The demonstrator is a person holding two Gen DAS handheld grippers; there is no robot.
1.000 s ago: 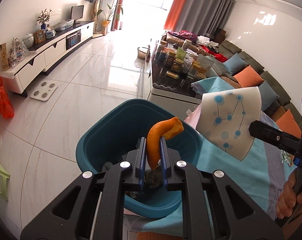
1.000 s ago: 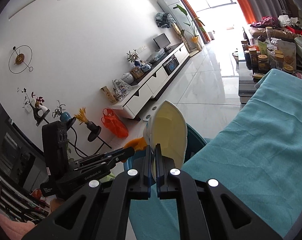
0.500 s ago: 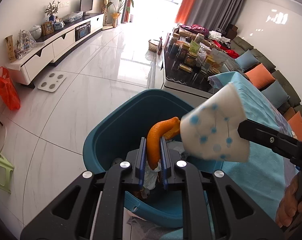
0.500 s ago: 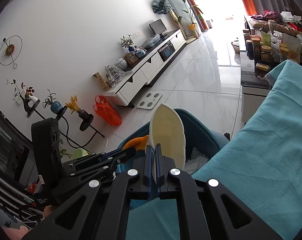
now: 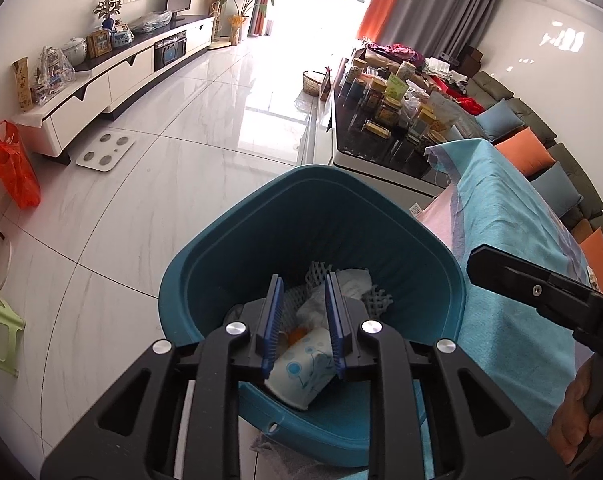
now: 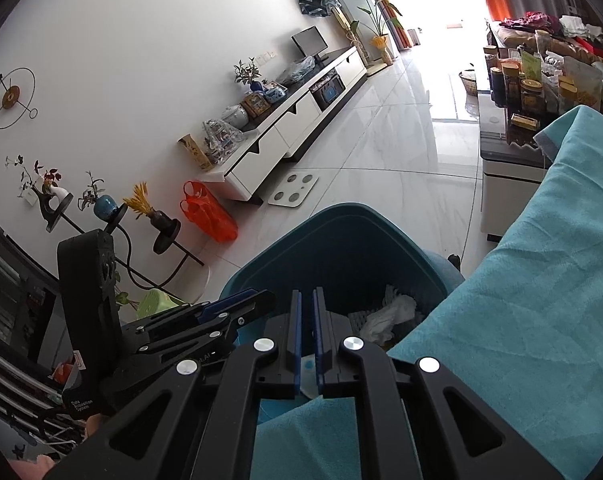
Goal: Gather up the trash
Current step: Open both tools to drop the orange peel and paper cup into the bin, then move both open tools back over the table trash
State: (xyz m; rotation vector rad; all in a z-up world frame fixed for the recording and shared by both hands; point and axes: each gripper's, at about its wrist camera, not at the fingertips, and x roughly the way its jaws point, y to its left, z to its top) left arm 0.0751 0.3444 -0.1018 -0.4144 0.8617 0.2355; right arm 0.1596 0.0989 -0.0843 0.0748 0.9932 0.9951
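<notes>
A teal trash bin point(image 5: 313, 204) stands on the floor beside the teal-covered table; it also shows in the right wrist view point(image 6: 341, 236). Inside lie a white paper cup with blue dots point(image 5: 301, 372), a bit of orange peel point(image 5: 296, 334), crumpled tissue point(image 5: 341, 284) and foam netting point(image 5: 375, 300). My left gripper point(image 5: 301, 322) is open and empty above the bin. My right gripper point(image 6: 307, 330) is open with a narrow gap, empty, over the bin's near edge; it shows from the side in the left wrist view point(image 5: 541, 292).
The teal cloth point(image 6: 541, 300) covers the table at right. A coffee table with jars point(image 5: 385, 120) stands behind the bin. A TV cabinet point(image 5: 113, 76), a white scale point(image 5: 105, 152) and an orange bag point(image 5: 15, 164) are at left on the tiled floor.
My left gripper opened and the orange peel dropped into the bin. My right gripper let go of the dotted paper cup, which now lies in the bin.
</notes>
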